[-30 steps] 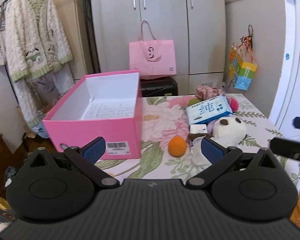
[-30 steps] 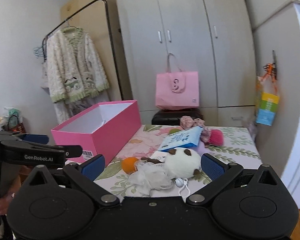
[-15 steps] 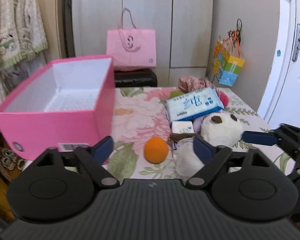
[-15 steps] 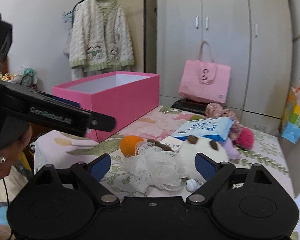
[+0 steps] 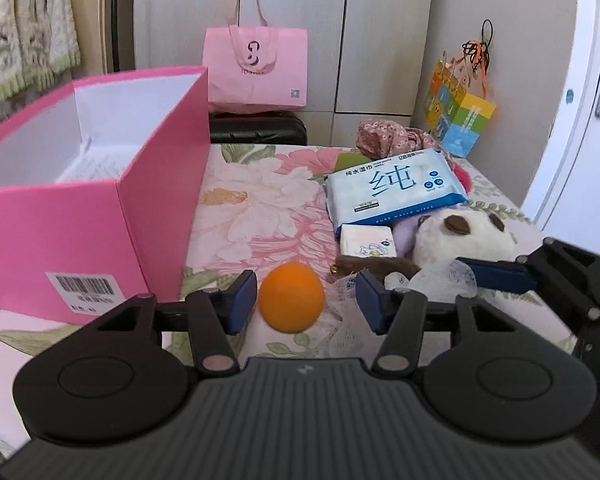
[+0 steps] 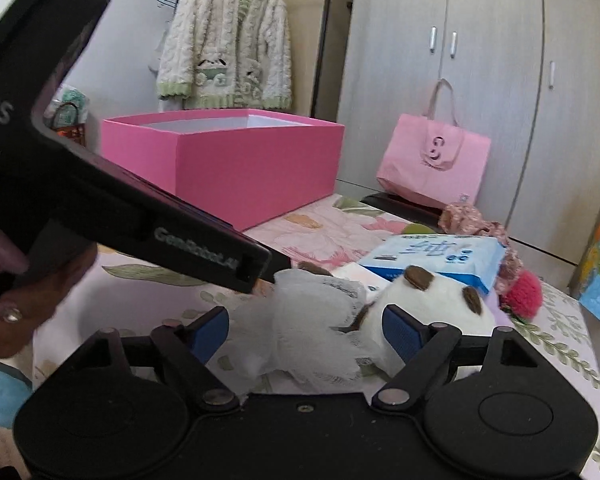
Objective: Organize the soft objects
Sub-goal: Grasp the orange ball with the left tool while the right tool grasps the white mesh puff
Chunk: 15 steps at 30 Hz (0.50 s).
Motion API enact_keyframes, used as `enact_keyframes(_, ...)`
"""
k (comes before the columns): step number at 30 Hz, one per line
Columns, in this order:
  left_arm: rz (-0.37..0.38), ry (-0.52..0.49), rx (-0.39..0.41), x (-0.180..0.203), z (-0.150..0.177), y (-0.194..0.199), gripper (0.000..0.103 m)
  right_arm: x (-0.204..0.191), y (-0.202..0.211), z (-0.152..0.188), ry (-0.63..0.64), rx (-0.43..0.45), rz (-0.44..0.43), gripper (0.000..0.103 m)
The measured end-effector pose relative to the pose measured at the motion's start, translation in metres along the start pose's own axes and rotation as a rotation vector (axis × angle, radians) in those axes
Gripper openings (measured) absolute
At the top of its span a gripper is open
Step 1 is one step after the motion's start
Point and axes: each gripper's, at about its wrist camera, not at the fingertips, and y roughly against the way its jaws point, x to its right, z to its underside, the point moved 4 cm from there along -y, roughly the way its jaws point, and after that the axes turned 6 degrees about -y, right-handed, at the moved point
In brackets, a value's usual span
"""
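A soft orange ball (image 5: pixel 291 297) sits on the flowery table (image 5: pixel 260 208). Beside it lie a white net puff (image 6: pixel 316 320) and a white plush panda (image 5: pixel 460 236).

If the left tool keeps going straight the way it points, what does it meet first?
Most likely the orange ball, which sits between the closing jaws of the left tool, not yet touched by the pads. Beyond it lies only the floral tablecloth, though depth is hard to judge.

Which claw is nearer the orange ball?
Left. The left claw brackets the orange ball, jaws closing, pads not yet touching. The right claw sits farther off, around the white mesh pouf.
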Motion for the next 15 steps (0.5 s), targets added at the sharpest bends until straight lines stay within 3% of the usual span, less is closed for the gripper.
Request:
enact_keyframes(6, 0.071, 0.054, -0.010, -0.007, -0.002, -0.001, 0.054, -0.011, -0.005, 0.000, 0.064, 0.014, -0.007, 0.087)
enact_keyframes(7, 0.076, 0.065, -0.011, -0.008, -0.002, -0.001, 0.054, -0.012, -0.006, 0.001, 0.073, 0.011, 0.003, 0.082)
enact_keyframes(9, 0.082, 0.088, -0.012, -0.011, -0.003, 0.000, 0.054, -0.012, -0.010, 0.005, 0.078, -0.010, 0.032, 0.054)
enact_keyframes(15, 0.063, 0.136, -0.009, -0.020, -0.004, -0.004, 0.058, -0.005, -0.002, 0.009, 0.016, -0.027, 0.054, 0.042)
